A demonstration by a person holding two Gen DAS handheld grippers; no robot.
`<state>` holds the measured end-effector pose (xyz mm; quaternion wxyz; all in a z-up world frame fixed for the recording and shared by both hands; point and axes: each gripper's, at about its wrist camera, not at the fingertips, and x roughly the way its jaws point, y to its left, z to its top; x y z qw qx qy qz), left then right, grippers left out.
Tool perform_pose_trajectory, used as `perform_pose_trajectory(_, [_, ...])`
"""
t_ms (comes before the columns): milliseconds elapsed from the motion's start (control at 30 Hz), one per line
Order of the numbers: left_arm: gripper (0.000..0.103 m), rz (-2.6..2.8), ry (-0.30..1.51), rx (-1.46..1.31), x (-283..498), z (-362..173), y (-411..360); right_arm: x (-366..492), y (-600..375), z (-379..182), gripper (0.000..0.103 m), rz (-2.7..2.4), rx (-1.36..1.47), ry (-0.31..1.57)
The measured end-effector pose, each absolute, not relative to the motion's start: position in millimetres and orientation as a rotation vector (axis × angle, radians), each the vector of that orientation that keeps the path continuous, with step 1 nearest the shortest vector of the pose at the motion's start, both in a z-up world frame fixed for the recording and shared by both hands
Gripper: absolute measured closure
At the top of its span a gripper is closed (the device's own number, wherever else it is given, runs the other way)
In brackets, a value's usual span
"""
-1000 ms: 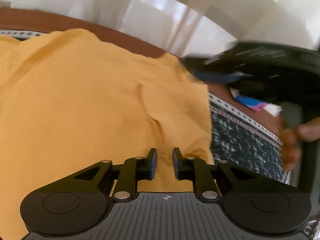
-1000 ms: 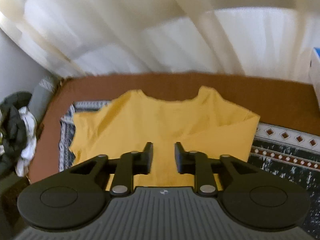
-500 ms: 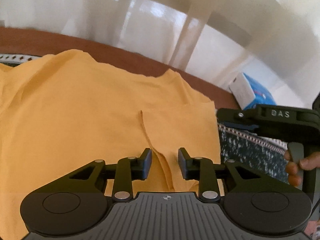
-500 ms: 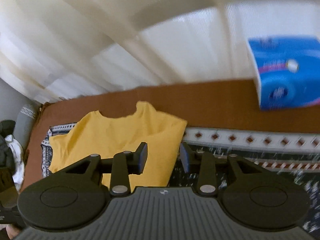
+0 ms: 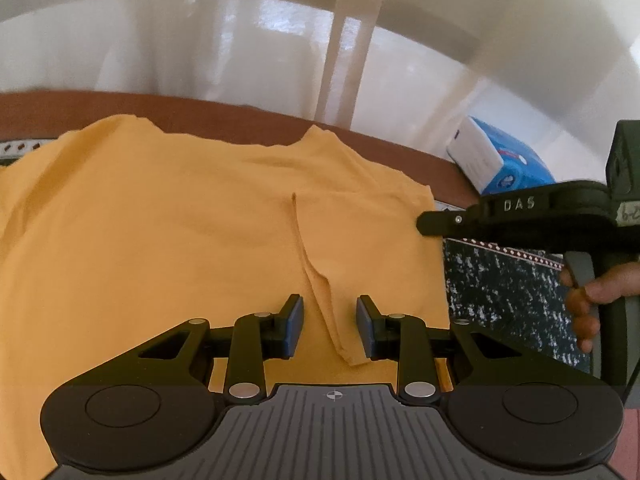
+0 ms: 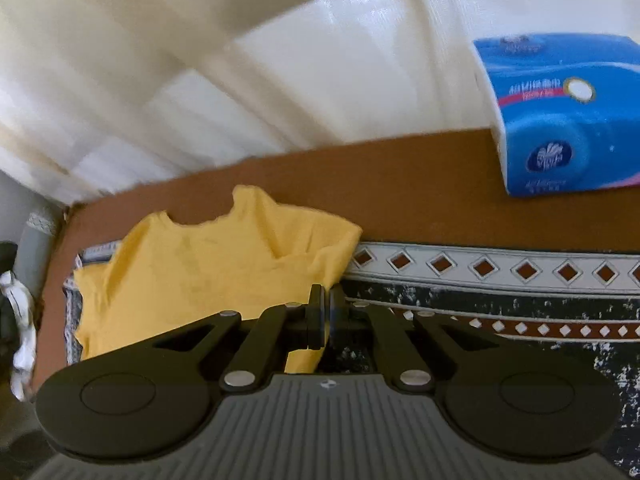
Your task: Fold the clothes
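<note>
A yellow T-shirt [image 5: 160, 232] lies spread on the patterned cloth, its right side folded inward with a raised crease [image 5: 320, 280]. My left gripper [image 5: 329, 326] is open, low over the shirt, its fingers either side of that crease. My right gripper [image 6: 325, 312] is shut, with nothing seen between its pads, at the shirt's right edge [image 6: 328, 264]. The right gripper also shows in the left wrist view [image 5: 428, 224], at the shirt's right edge.
A blue tissue box [image 6: 560, 120] stands on the brown table [image 6: 420, 184] at the back right. A dark patterned cloth [image 6: 520, 320] with a diamond border covers the table. White curtains hang behind. A pile of dark and white clothes [image 6: 16, 320] lies far left.
My right gripper has swung right to the shirt's right edge and closed from open. My left gripper has opened wider and pulled back a little over the crease.
</note>
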<state>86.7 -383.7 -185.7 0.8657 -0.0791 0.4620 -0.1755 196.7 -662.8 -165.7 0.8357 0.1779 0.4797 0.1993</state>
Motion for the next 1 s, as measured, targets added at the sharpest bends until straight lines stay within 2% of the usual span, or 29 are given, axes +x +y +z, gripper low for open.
perform_pose_trajectory(133, [0.058,-0.403,0.951,-0.168,76,-174,-379,184,-676,-151,0.082,0.416,0.450,0.957])
perform_pose_trajectory(167, [0.058,-0.415,0.940,-0.151,72,-170,-380,180,-678,-145,0.081,0.420,0.448,0.947])
perform_pose_trajectory(333, [0.063,-0.458,0.885,-0.082,58,-161,-390,144,-669,-138,0.080,0.506,0.395,0.993])
perform_pose_trajectory(567, [0.066,-0.453,0.950,-0.070,63,-178,-399,111,-649,-158,0.081,0.534,0.348,1.064])
perform_pose_trajectory(600, [0.066,-0.447,0.961,-0.063,63,-182,-399,109,-647,-159,0.083,0.533,0.335,1.064])
perform_pose_trajectory(633, [0.066,-0.444,0.961,-0.053,62,-184,-399,107,-647,-158,0.093,0.528,0.312,1.061])
perform_pose_trajectory(667, [0.066,-0.441,0.955,-0.039,61,-185,-398,106,-646,-158,0.098,0.518,0.278,1.062])
perform_pose_trajectory(767, [0.065,-0.429,0.973,-0.042,62,-184,-392,105,-652,-159,0.099,0.518,0.281,1.068])
perform_pose_trajectory(833, [0.065,-0.393,0.944,-0.086,60,-171,-375,109,-652,-151,0.094,0.508,0.280,1.080])
perform_pose_trajectory(867, [0.062,-0.354,0.902,-0.110,57,-161,-361,109,-651,-139,0.094,0.523,0.278,1.047])
perform_pose_trajectory(933, [0.036,-0.244,0.827,-0.153,50,-145,-327,114,-642,-112,0.091,0.579,0.267,0.985])
perform_pose_trajectory(1000, [0.033,-0.125,0.765,-0.189,44,-133,-289,120,-626,-85,0.082,0.640,0.243,0.931])
